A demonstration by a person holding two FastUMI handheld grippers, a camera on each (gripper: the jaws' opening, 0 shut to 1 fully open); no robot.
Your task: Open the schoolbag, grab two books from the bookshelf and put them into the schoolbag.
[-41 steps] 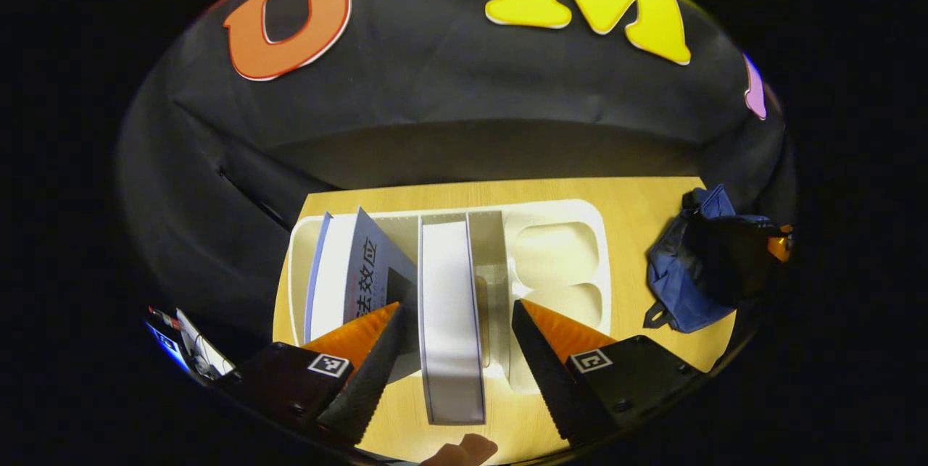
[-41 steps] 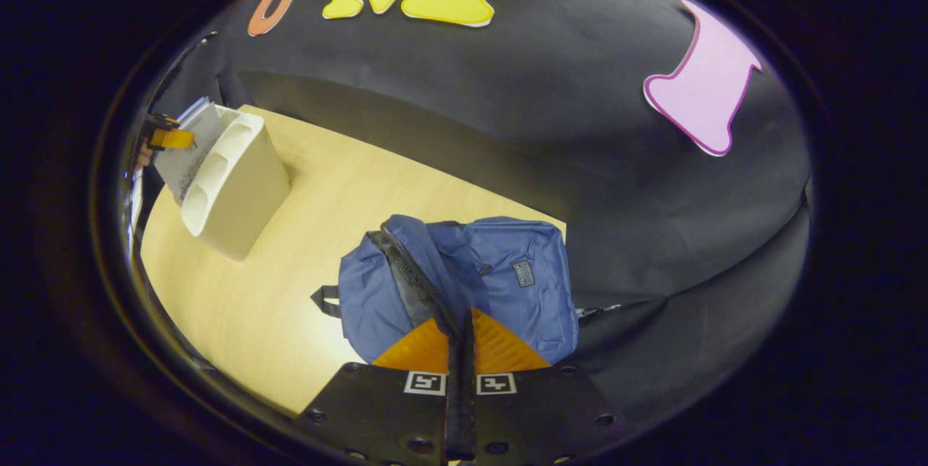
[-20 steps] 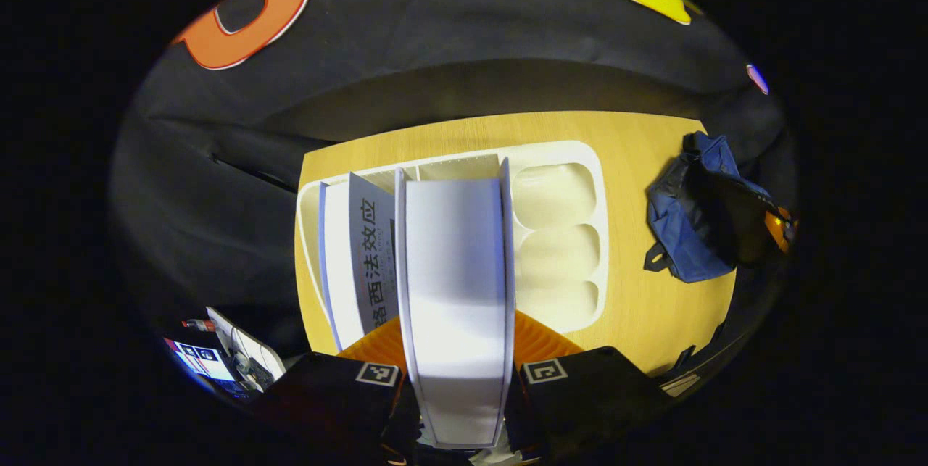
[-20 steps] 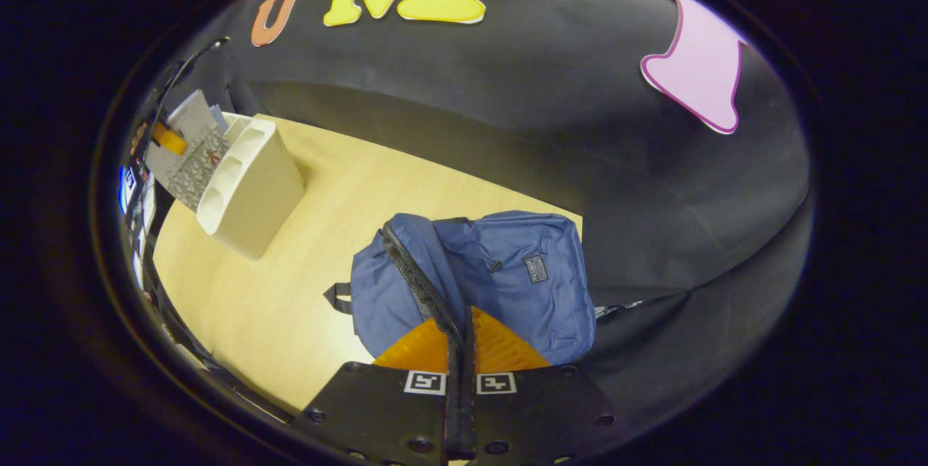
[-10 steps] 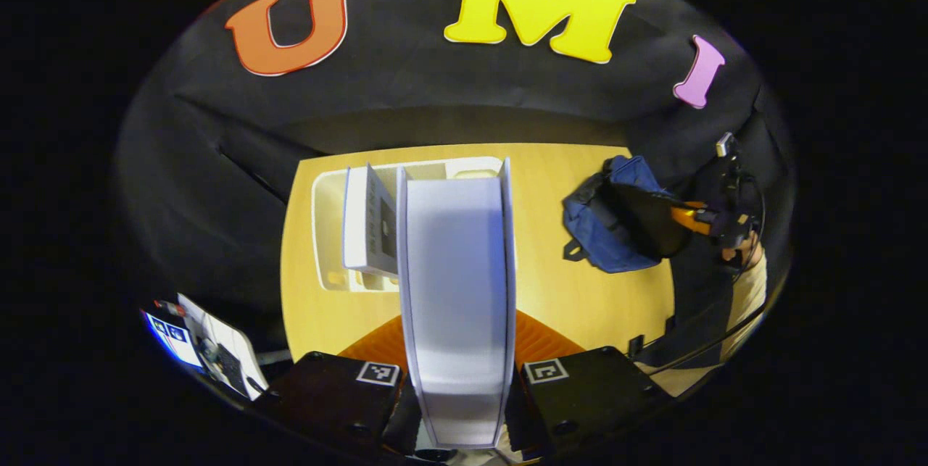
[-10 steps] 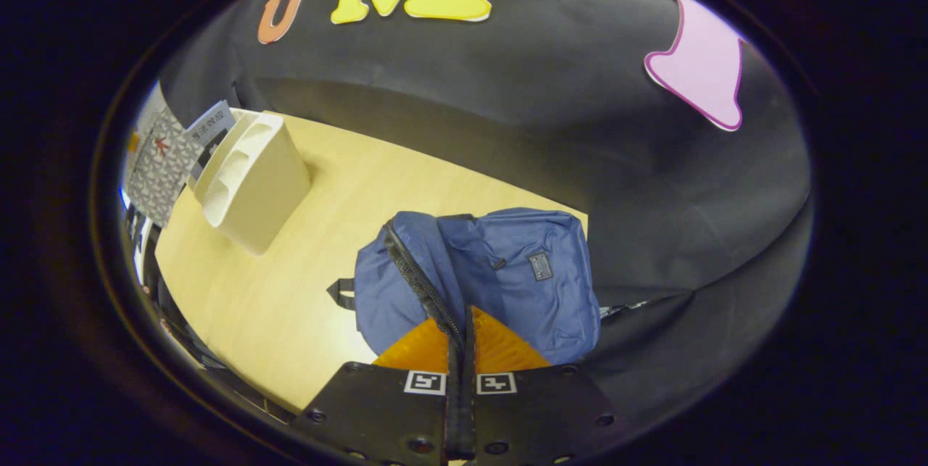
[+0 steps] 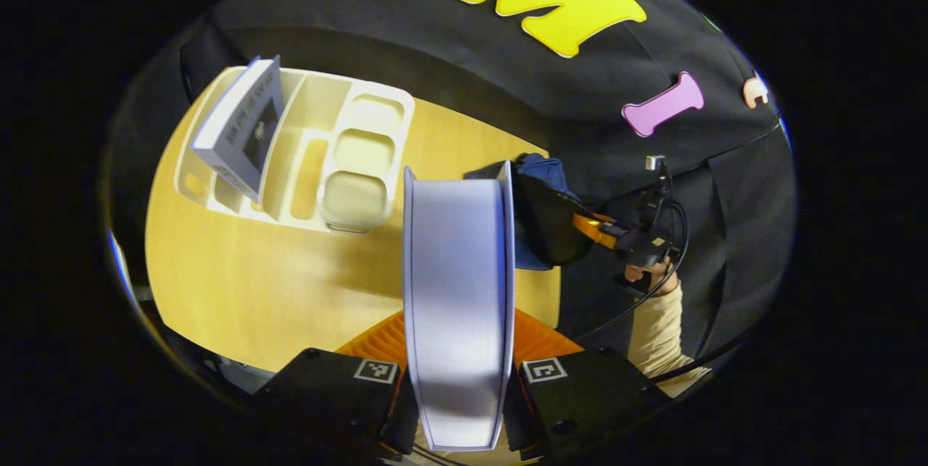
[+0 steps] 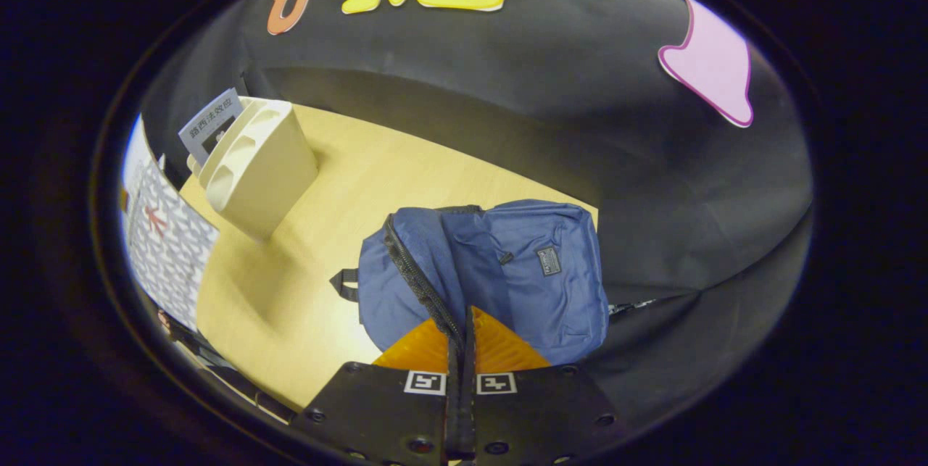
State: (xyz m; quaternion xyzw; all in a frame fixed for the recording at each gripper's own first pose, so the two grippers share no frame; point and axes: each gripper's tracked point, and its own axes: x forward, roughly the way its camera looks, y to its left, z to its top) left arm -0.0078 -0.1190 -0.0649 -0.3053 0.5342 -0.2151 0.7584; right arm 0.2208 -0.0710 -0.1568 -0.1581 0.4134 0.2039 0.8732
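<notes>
Left gripper [image 7: 458,379]: clamped on the thick white-edged book [image 7: 458,292], frame centre.
Right gripper [image 8: 461,357]: pinched together on the blue fabric schoolbag [image 8: 500,274], apparently at its zip edge [image 8: 417,270].
Advice: slide the book in edge-first; keep the mouth lifted.
Cream plastic bookshelf [image 7: 341,154]: upper left, one book [image 7: 243,122] remaining.

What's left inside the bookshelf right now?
One book leans in the bookshelf; its three small pockets look empty. The slot floors beneath that book are hidden.

Schoolbag [image 8: 500,277] right of bookshelf [image 8: 257,165] on table [image 8: 290,306], 1 book [image 8: 210,125] in bookshelf
</notes>
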